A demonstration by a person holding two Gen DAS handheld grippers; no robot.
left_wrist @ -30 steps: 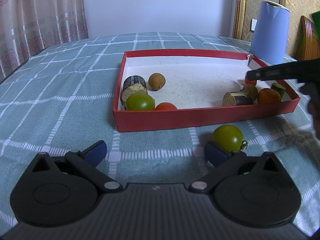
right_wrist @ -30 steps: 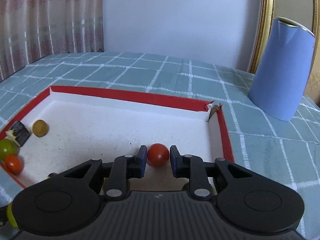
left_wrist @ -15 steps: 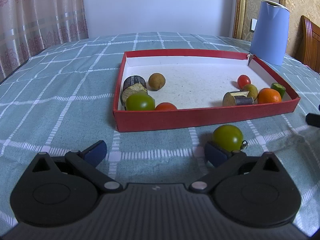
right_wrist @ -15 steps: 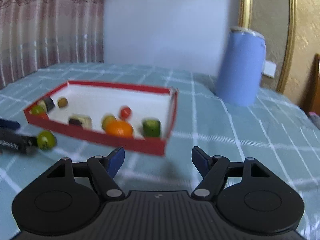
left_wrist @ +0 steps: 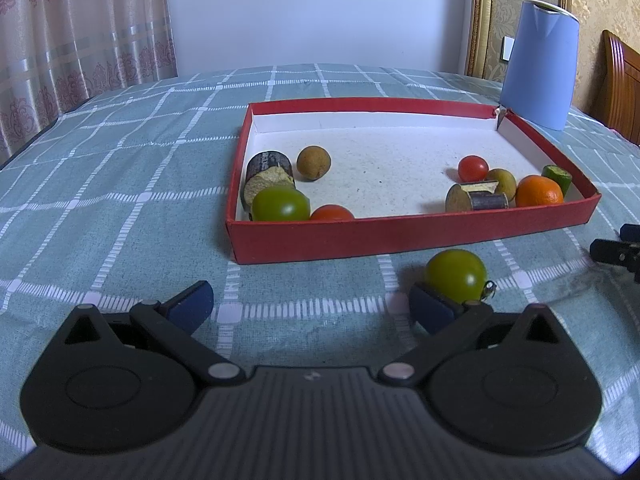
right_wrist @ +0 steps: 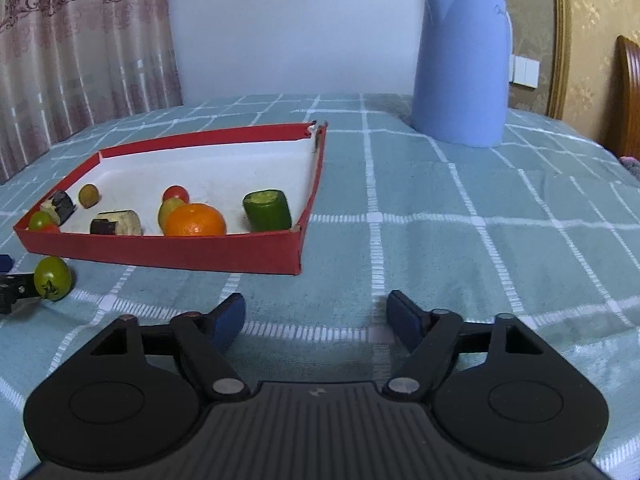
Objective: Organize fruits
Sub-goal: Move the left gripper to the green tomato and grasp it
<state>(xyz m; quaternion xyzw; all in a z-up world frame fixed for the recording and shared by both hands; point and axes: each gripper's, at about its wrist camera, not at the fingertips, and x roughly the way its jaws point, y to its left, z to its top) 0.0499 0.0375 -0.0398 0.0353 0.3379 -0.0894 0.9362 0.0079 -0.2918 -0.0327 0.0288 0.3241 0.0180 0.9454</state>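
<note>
A red tray (left_wrist: pixel 400 236) (right_wrist: pixel 160 250) with a white floor holds several fruits: a green tomato (left_wrist: pixel 280 204), red tomatoes (left_wrist: pixel 473 168), an orange (left_wrist: pixel 539 191) (right_wrist: pixel 195 220), a green cucumber piece (right_wrist: pixel 267 210) and brown pieces. One green tomato (left_wrist: pixel 456 275) (right_wrist: pixel 52 278) lies on the cloth in front of the tray, touching my left gripper's right finger. My left gripper (left_wrist: pixel 310 306) is open and empty. My right gripper (right_wrist: pixel 314 316) is open and empty, low over the cloth to the tray's right; its tip shows at the left wrist view's right edge (left_wrist: pixel 616 250).
A blue kettle (left_wrist: pixel 538 64) (right_wrist: pixel 460 64) stands behind the tray's far right corner. The table has a teal checked cloth (right_wrist: pixel 480 220). A curtain (left_wrist: pixel 80 28) hangs at the left, a wooden chair (left_wrist: pixel 620 84) at the right.
My right gripper let go of the red tomato in the tray, opened wide, and pulled back out to the tray's right over the cloth. The left gripper has not moved.
</note>
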